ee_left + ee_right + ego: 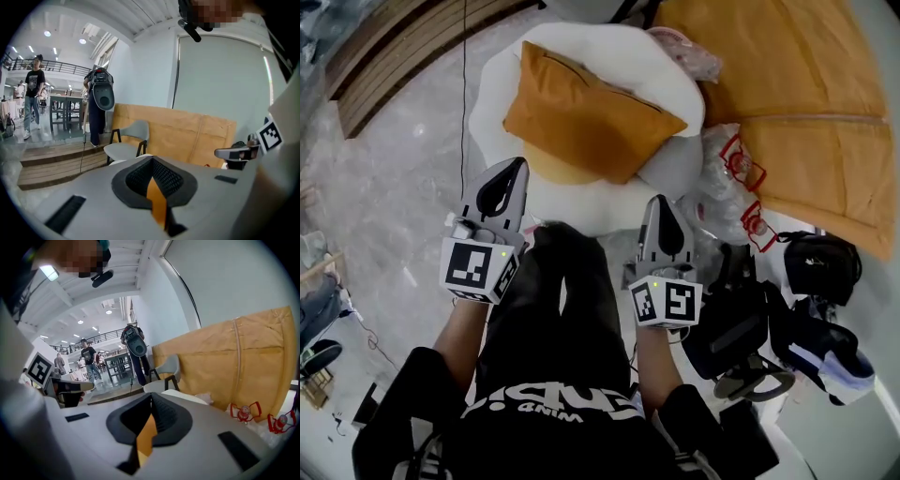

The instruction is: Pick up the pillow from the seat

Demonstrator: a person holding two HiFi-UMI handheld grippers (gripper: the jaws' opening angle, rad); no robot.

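An orange pillow point(586, 112) lies tilted on a white cushioned seat point(502, 80) at the top middle of the head view. My left gripper point(514, 169) hovers at the seat's near left edge, just short of the pillow's lower corner, jaws shut and empty. Over the seat's front right edge my right gripper point(659, 202) is held, also shut with nothing in it. In the left gripper view the pads point(140, 176) meet at the tip, and a sliver of the orange pillow point(157, 201) shows through the slot. The right gripper view shows the same pillow point(146, 437) below its closed jaws.
Big tan padded panels point(806, 94) lean at the right. Clear plastic bags with red-marked items point(736, 164) sit beside the seat. Black bags point(820, 267) and shoes lie at the right on the floor. Wooden steps point(394, 56) and a cable point(464, 84) are at the left. A grey chair point(126, 145) and a standing person point(33, 101) are farther off.
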